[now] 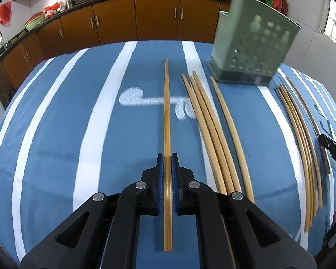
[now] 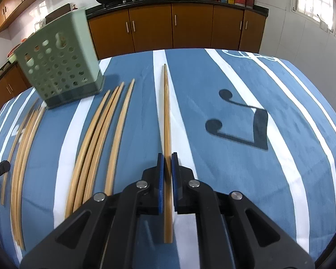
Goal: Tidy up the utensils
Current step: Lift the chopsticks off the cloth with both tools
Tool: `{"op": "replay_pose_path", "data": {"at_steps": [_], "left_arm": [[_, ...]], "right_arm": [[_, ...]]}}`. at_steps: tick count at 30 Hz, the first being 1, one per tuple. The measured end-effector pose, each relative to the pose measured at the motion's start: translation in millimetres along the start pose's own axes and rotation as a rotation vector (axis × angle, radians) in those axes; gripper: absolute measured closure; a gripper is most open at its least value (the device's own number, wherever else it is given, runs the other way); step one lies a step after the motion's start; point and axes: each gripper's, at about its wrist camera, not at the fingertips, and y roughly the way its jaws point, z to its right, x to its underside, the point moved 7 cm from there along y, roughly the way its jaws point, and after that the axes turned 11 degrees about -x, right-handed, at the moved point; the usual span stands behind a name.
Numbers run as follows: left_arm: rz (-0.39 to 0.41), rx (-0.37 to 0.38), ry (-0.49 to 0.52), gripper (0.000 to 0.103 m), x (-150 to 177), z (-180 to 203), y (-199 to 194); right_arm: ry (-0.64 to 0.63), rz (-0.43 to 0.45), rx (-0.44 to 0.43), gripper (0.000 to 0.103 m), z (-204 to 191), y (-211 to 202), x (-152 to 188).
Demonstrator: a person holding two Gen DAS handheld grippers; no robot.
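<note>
Here, chopsticks clamped inside left gripper

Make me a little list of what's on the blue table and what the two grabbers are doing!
left gripper: shut on chopsticks
right gripper: shut on its own chopsticks
holder: green with holes, standing on the tablecloth, far side
loose chopsticks: lying flat in bunches between the grippers
</note>
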Motion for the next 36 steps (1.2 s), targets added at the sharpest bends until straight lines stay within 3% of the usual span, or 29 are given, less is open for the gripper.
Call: {"op": "replay_pose_path", "data": {"at_steps": [11, 28, 31, 36], "left_arm": [[0.041, 0.082, -0.035, 0.095, -8, -9, 6], [0.076, 0.003, 0.030, 0.095, 7, -7, -3], [0.054, 0.019, 0.013, 0.096, 7, -10, -4], [0.096, 0.023, -0.008, 0.096, 2, -17, -24]], "right_arm": [[0.020, 0.028, -0.016, 0.094, 7, 10, -13], [0.011, 0.023, -0.026, 0.095, 3, 1, -3], [0.016, 0.052, -0.041, 0.095, 2, -12, -4], [0.009, 0.120, -0.055, 0.095, 0, -40, -12]]}}
